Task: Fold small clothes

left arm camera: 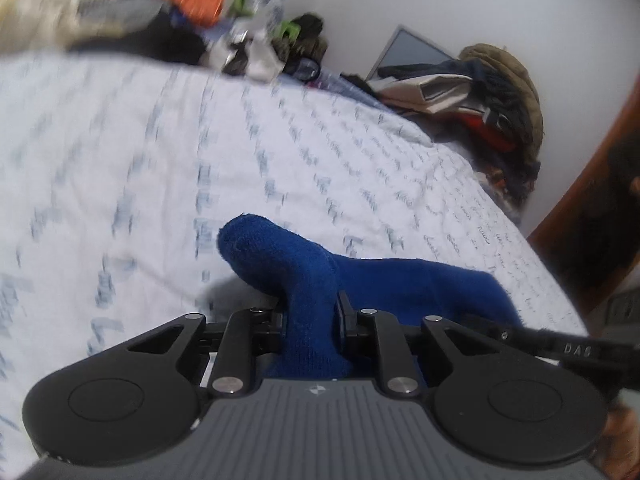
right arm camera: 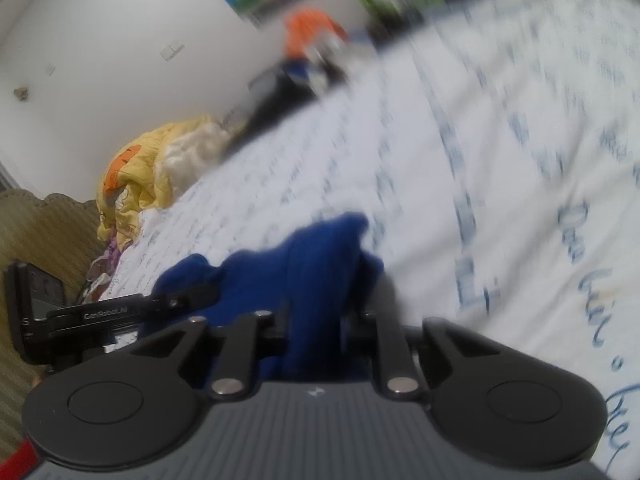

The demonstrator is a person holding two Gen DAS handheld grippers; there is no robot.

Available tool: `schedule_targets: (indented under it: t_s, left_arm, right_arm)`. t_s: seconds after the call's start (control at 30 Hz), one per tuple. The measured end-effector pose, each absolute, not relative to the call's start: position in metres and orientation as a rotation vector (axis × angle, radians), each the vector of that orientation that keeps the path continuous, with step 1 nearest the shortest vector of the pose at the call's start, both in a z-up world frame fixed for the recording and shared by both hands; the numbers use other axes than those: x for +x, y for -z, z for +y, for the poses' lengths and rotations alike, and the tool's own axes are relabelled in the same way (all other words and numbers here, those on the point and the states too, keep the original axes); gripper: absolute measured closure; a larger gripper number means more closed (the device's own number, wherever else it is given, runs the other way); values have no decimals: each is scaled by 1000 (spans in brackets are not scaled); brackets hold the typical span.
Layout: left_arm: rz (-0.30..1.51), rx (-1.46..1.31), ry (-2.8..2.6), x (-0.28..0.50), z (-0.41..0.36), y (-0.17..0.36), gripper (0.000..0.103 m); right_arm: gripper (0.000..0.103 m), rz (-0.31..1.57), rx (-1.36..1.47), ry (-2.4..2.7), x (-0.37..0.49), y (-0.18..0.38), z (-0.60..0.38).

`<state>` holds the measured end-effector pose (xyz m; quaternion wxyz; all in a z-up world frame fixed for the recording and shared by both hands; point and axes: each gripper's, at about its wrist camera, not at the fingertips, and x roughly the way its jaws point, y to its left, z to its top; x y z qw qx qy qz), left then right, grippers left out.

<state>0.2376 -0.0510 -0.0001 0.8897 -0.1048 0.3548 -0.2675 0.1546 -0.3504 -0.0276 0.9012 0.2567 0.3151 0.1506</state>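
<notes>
A dark blue sock (left arm camera: 304, 264) is held up over the white bed sheet with blue script (left arm camera: 200, 152). My left gripper (left arm camera: 312, 316) is shut on one end of it, and the toe end curls up past the fingers. The rest of the sock stretches right toward the other gripper's black body (left arm camera: 568, 350). In the right wrist view my right gripper (right arm camera: 314, 320) is shut on the other end of the blue sock (right arm camera: 316, 252). The left gripper's body (right arm camera: 104, 312) shows at the left there. Both grippers are close together.
Piles of clothes (left arm camera: 192, 20) line the bed's far edge by the wall, with an orange garment (right arm camera: 312, 32) among them. A laptop (left arm camera: 412, 52) and a heap of jackets (left arm camera: 492, 104) sit at the right corner. A yellow quilt (right arm camera: 152, 172) lies at the bed's left.
</notes>
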Motion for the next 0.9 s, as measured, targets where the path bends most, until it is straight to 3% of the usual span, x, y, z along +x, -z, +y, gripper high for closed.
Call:
schedule_targets:
  t_s: [0.13, 0.23, 0.3, 0.33, 0.37, 0.43, 0.67, 0.83, 0.9]
  left_arm:
    - [655, -122, 504, 242, -70, -17, 81]
    - [647, 11, 433, 247, -91, -13, 72]
    - [667, 59, 363, 244, -96, -11, 58]
    - [661, 52, 336, 239, -91, -13, 40]
    - [640, 35, 323, 231, -85, -15, 20]
    - [610, -9, 276, 212, -70, -22, 2]
    - [672, -169, 283, 136, -28, -20, 4]
    - [626, 58, 261, 84, -44, 1, 3]
    - [660, 99, 231, 79, -46, 10, 7]
  right_arm:
    - [85, 600, 470, -239, 166, 15, -341]
    - [81, 624, 408, -182, 183, 20, -330]
    - [70, 654, 376, -137, 186, 22, -326]
    - [54, 650, 373, -119, 181, 21, -326]
    - [31, 638, 370, -98, 173, 17, -327]
    - [15, 593, 342, -68, 150, 9, -330]
    - [15, 621, 250, -100, 65, 8, -320]
    - [15, 669, 46, -17, 40, 28, -290]
    - [15, 665, 4, 43, 37, 29, -283]
